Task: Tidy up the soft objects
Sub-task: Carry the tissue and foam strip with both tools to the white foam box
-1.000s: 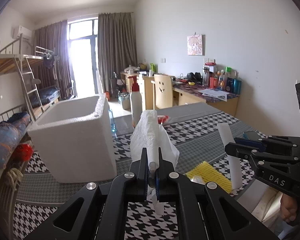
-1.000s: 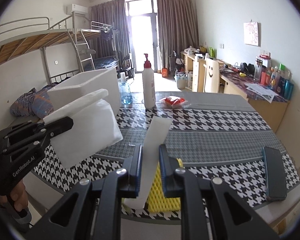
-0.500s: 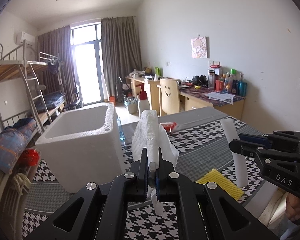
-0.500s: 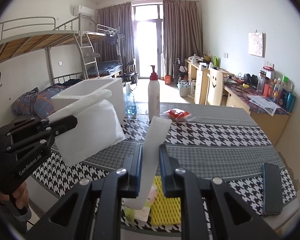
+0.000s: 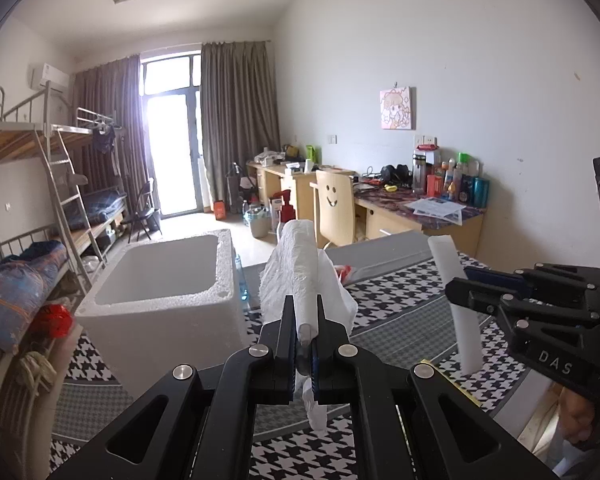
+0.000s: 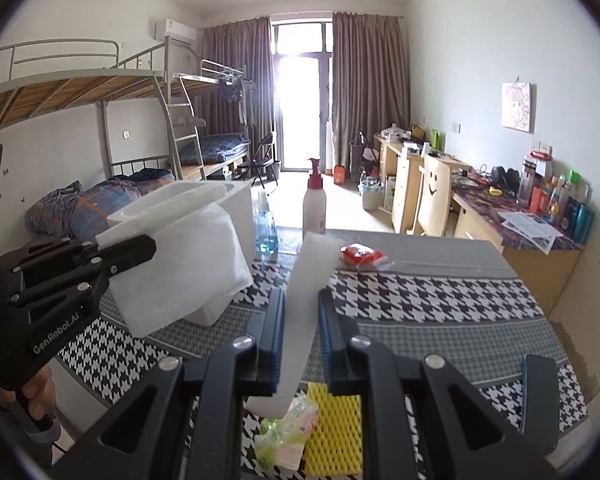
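Right wrist: houndstooth table [image 6: 440, 292], bunk bed [image 6: 112, 92].

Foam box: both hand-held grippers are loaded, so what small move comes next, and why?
Probably carry the left hand-held gripper left over the foam box and release there. It is shut on the white foam sheet, held above the table, and the box is open-topped. The right hand-held gripper holds a foam strip.

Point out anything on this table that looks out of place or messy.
A crumpled clear wrapper lies partly on the yellow foam net at the table's near edge, looking like litter. A red packet sits alone across the table. Nothing looks spilled or broken.
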Demonstrator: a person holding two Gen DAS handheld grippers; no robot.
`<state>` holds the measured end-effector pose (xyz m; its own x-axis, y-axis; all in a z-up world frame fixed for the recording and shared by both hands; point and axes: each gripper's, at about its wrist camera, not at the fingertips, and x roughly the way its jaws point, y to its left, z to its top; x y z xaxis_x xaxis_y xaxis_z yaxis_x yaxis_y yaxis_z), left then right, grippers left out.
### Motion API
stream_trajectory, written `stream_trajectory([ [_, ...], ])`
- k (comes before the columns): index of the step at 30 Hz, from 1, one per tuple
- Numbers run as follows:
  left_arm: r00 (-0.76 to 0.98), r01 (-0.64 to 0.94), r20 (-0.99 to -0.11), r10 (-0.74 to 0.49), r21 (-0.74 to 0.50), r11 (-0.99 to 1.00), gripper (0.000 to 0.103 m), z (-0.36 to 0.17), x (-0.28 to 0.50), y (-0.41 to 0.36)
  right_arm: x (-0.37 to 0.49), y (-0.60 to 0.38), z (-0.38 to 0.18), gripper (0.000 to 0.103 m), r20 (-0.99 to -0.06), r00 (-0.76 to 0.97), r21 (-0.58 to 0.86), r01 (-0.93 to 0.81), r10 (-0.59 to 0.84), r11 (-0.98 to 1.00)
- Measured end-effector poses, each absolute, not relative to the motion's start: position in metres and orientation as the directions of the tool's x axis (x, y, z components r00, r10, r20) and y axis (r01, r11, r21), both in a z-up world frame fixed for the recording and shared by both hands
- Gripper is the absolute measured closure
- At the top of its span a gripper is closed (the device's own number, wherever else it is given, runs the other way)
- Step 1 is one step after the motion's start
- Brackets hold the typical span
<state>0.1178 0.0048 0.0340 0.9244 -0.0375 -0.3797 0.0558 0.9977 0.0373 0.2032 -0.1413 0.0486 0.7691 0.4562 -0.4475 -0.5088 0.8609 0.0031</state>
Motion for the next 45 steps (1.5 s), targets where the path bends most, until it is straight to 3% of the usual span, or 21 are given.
stream_trajectory([
  [45, 0.955, -0.023, -0.295, 0.035, 0.044, 0.999, 0.098, 0.077, 0.146, 0.034, 0.234, -0.099, 0.076, 0.083, -0.417, 0.758, -0.012, -0.556, 0.501, 0.831],
])
